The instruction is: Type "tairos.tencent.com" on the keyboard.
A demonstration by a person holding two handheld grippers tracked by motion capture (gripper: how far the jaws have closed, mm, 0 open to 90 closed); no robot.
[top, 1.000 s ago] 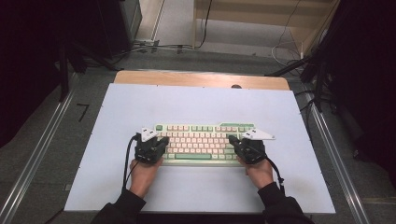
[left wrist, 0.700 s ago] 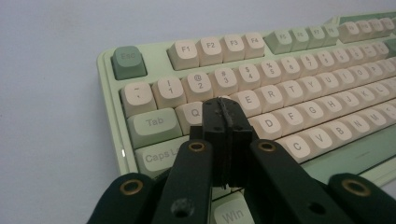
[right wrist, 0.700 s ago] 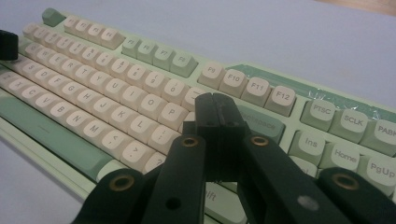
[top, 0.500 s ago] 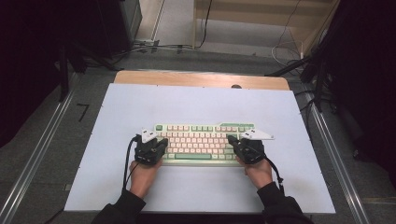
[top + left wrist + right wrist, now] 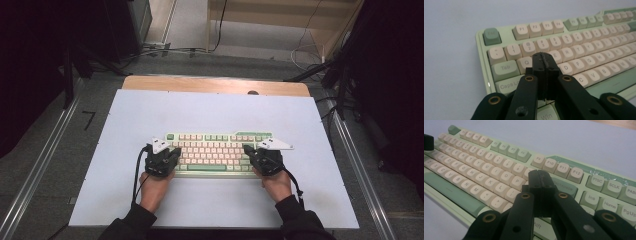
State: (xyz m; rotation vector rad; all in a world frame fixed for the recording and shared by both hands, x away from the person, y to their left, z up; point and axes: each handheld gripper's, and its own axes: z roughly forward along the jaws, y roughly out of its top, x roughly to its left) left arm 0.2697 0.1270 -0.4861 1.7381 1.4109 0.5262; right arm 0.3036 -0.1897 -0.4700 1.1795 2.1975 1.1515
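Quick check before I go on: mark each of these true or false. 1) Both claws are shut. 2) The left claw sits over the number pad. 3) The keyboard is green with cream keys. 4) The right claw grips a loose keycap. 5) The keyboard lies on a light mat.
1) True: the left claw and right claw have their jaws pressed together.
2) False: it sits over the keyboard's letter end, near Q and Tab.
3) True.
4) False: nothing is between its jaws.
5) True: it lies on the light mat.
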